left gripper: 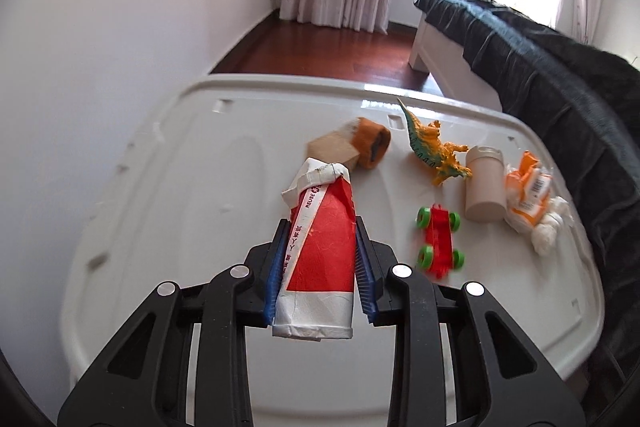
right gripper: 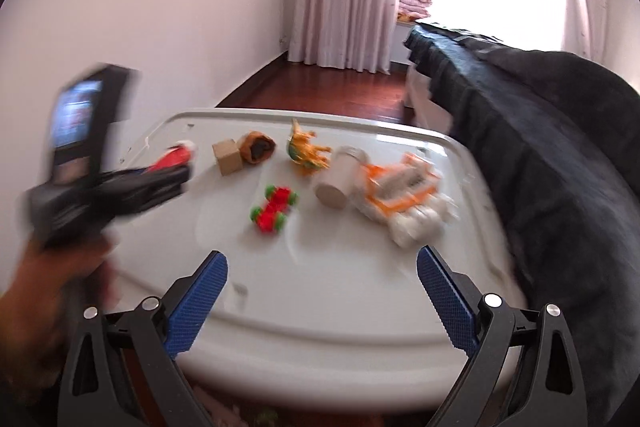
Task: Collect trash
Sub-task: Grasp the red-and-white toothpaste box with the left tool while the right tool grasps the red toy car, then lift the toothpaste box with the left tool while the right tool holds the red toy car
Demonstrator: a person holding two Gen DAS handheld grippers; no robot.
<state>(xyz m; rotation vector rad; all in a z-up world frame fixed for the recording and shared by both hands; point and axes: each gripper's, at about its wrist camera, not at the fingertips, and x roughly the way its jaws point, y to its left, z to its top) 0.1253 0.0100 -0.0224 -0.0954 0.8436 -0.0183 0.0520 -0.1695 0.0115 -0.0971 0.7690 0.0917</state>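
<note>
Pinching a crushed red-and-white paper cup (left gripper: 316,247), my left tool (left gripper: 320,259) has it lifted off the white bench (left gripper: 192,163), long axis toward twelve o'clock. From the right wrist, my right tool (right gripper: 322,291) is spread and empty; the orange-and-white wrapper (right gripper: 404,195) lies at one o'clock, nearest this hand, touching an empty beige canister (right gripper: 340,175) on its side.

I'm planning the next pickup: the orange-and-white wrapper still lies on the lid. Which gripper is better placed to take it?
Right. The right gripper is open and empty, with the wrapper ahead toward its side. The left gripper is shut on the crushed red paper cup, so it looks occupied.
</note>
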